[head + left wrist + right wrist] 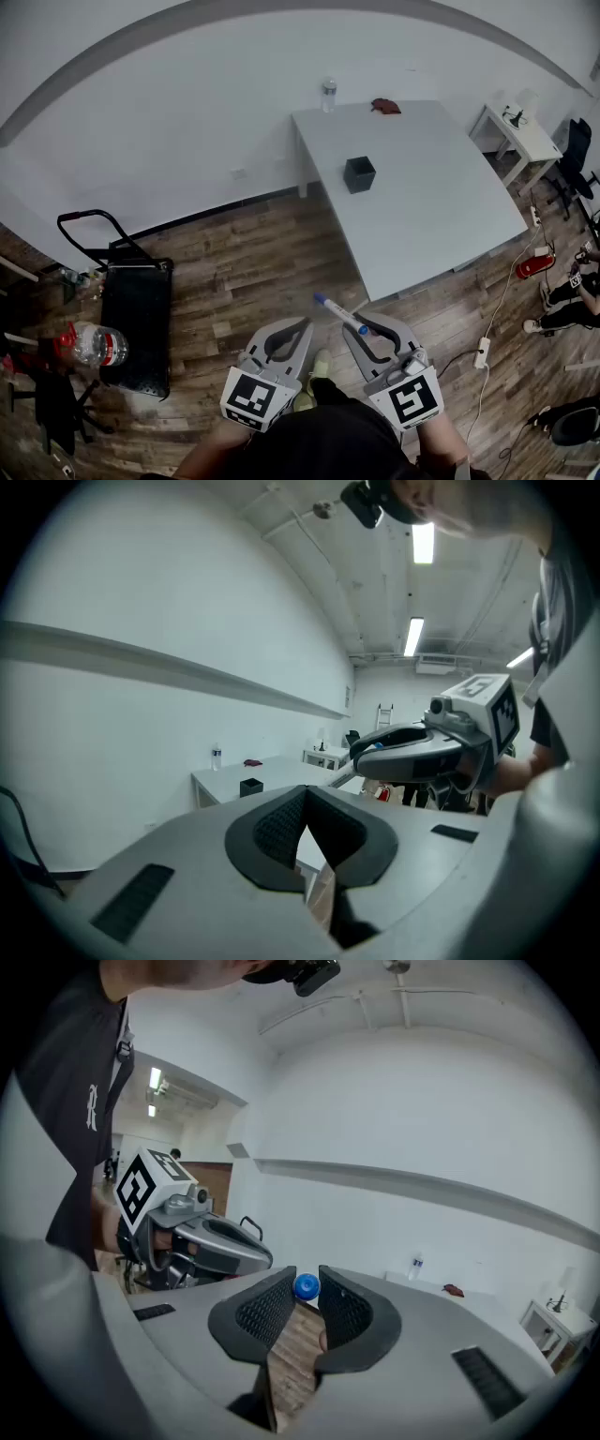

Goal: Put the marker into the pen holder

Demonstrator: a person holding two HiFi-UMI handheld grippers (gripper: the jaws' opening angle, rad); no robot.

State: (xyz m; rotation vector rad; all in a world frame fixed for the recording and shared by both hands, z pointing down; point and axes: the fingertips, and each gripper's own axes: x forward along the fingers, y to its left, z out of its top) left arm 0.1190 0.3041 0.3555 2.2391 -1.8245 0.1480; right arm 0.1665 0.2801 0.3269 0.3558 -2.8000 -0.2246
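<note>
A black square pen holder stands on the white table, far ahead of both grippers; it also shows small in the left gripper view. My right gripper is shut on the marker, a white barrel with a blue cap that points up-left over the wood floor. Seen end-on in the right gripper view, the blue cap sits between the pads. My left gripper hangs beside it, shut with nothing in it.
On the table's far edge are a water bottle and a red object. A black cart and a large water jug stand left. A small white side table, cables and a power strip lie right.
</note>
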